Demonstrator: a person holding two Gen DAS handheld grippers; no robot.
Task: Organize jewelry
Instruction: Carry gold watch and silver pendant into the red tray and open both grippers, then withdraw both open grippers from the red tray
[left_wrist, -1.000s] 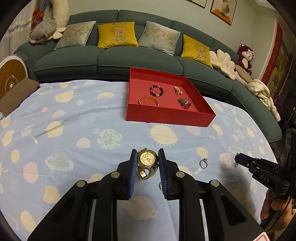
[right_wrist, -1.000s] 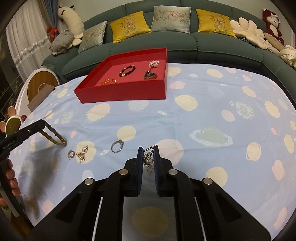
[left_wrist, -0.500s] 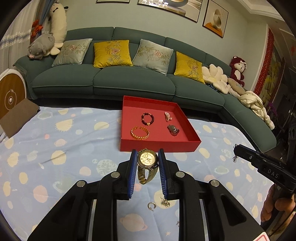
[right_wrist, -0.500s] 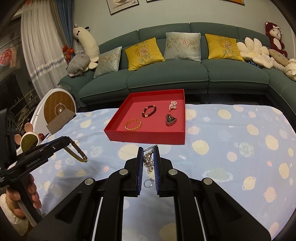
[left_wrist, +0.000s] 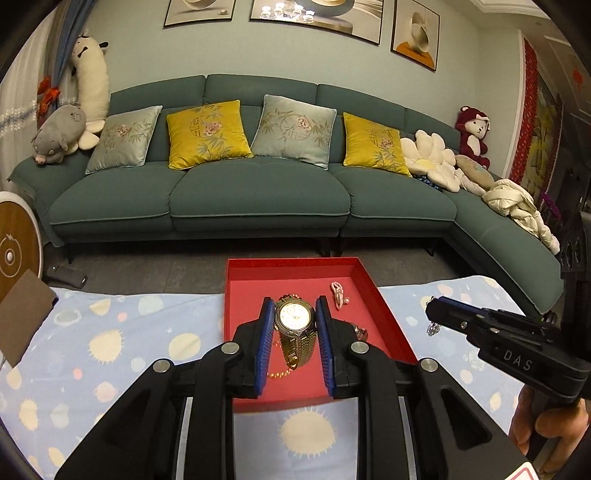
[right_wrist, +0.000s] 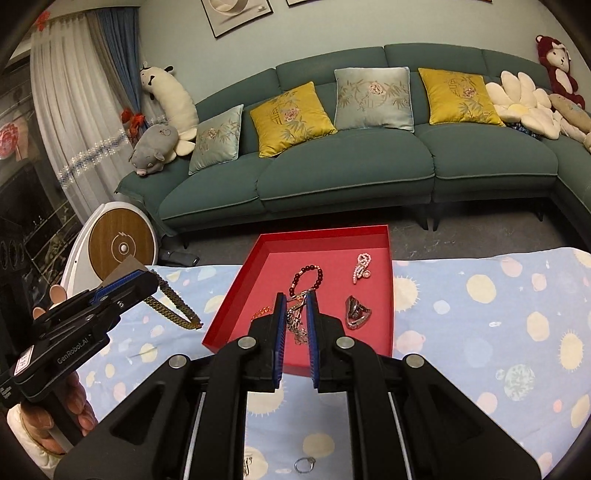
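Left gripper (left_wrist: 294, 320) pinching gold watch (left_wrist: 295, 320); right gripper (right_wrist: 296, 324) nearly closed, clamping probably chain necklace (right_wrist: 296, 325).

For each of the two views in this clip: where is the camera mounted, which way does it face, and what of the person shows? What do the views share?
Left wrist: sits on the left tool, looking along its fingers, shut on a gold watch, towards the red tray and green sofa; the right tool and some fingers show at right.
Right wrist: sits on the right tool, shut on a silver chain, facing the same tray and sofa; the left tool and its hand show at left.
Shared: tray, sofa, patterned cloth, each other's tool.
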